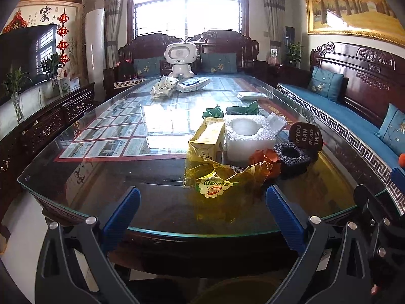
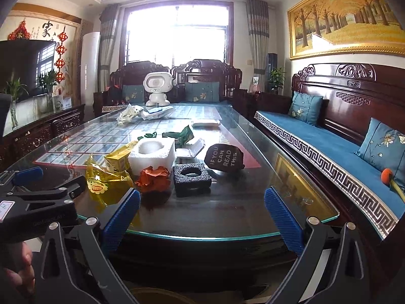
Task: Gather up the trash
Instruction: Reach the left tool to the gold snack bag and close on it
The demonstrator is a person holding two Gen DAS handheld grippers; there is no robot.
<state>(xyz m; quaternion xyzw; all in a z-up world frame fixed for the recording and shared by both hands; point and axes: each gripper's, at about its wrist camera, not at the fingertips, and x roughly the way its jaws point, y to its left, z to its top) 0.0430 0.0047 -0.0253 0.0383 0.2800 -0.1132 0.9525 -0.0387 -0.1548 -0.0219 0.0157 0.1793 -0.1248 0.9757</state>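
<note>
2 tongs [image 1: 202, 202] [image 2: 202, 205] agape; 2 green wrappers [image 2: 181, 134], 1 foam block [image 2: 152, 155].

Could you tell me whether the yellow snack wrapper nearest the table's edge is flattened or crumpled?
Crumpled. The yellow snack wrapper stands up in creased, twisted folds on the glass table, its logo panel bent; the right wrist view shows it bunched too.

Glass tabletop [image 1: 101, 177] glossy, reflective. Yellow wrapper [image 1: 217, 179] shiny crinkled film. White block [image 1: 248, 136] grainy foam, black one [image 2: 191, 179] coarse, probably sponge.
</note>
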